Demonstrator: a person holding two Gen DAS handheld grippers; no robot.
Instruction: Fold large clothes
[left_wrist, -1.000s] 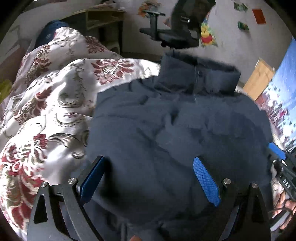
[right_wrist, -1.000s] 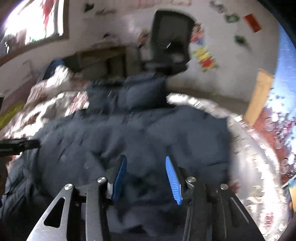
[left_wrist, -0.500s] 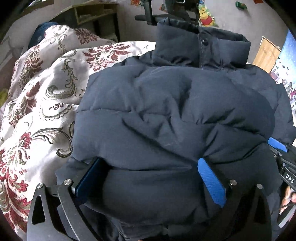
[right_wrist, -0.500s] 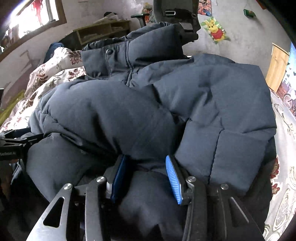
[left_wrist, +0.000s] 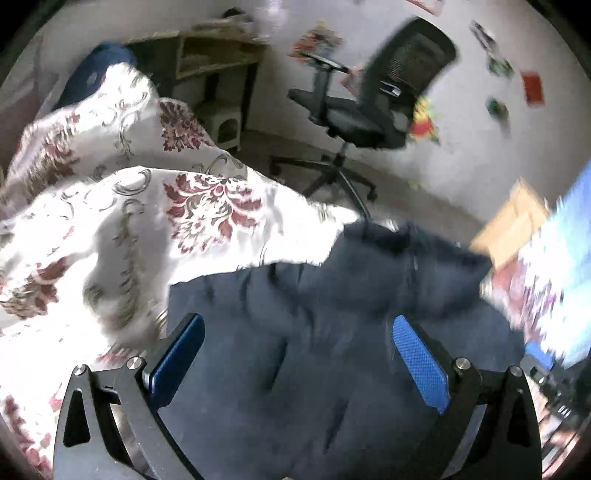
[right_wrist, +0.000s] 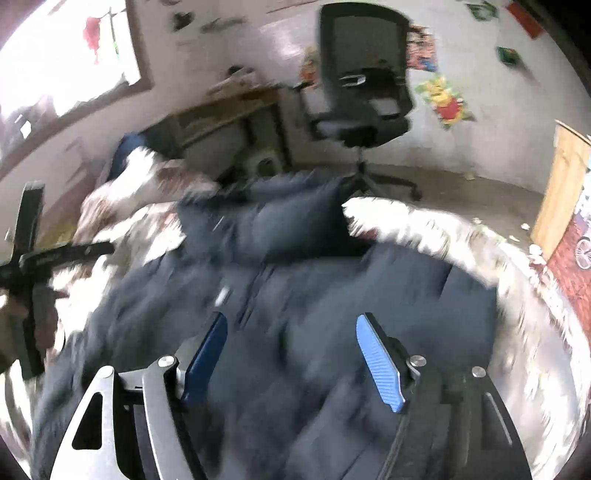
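A dark navy puffer jacket (left_wrist: 332, 332) lies flat on a bed with a white and red floral bedspread (left_wrist: 129, 221), its collar (left_wrist: 406, 251) at the far end. My left gripper (left_wrist: 295, 354) is open and empty just above the jacket's near part. In the right wrist view the same jacket (right_wrist: 314, 295) spreads across the bed with the collar (right_wrist: 288, 218) away from me. My right gripper (right_wrist: 291, 354) is open and empty above it. The left gripper's frame (right_wrist: 33, 254) shows at the left edge. Both views are motion blurred.
A black office chair (left_wrist: 369, 110) stands on the floor beyond the bed's far edge, also in the right wrist view (right_wrist: 365, 99). A wooden desk (left_wrist: 214, 55) is against the back wall. A cardboard piece (left_wrist: 513, 221) leans at the right.
Half a second ago both grippers pressed low into a bunched jacket. Now both have lifted back, the right jaws have opened wider, and the jacket lies flatter on the bed.
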